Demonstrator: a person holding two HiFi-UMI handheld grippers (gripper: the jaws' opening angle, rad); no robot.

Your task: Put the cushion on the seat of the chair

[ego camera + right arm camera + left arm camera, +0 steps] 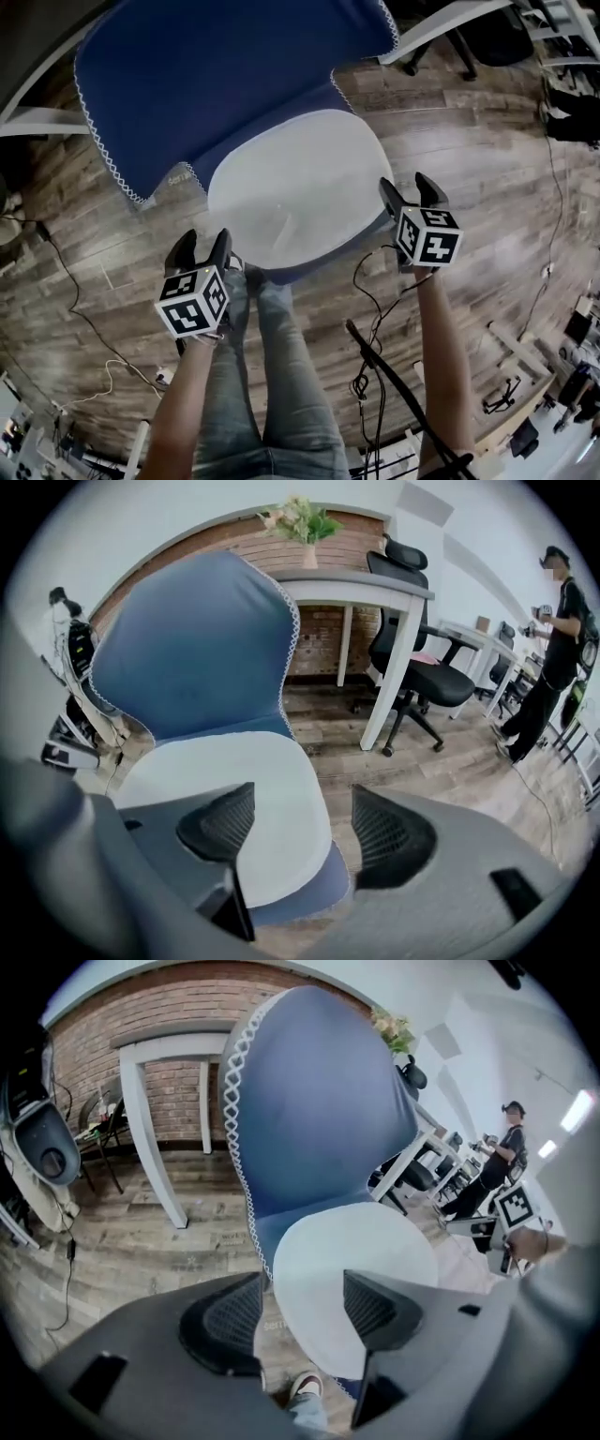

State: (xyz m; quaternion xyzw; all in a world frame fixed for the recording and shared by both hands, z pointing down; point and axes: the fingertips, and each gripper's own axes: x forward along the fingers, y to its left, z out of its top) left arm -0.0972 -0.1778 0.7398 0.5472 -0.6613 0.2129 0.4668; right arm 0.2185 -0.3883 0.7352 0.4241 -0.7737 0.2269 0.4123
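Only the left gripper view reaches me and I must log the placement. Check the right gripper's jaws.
Observer: The right gripper is open, nothing between its jaws; the cushion lies beyond them.
Operator: Check the seat's front edge on that side.
Observer: The cushion stops short there; a strip of blue seat shows past it.
Operator: Report the floor by that gripper.
Observer: Loose black cables lie on the wood floor beside the person's leg.

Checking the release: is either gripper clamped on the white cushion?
No. The left gripper and right gripper both stand open, clear of the cushion lying on the chair.
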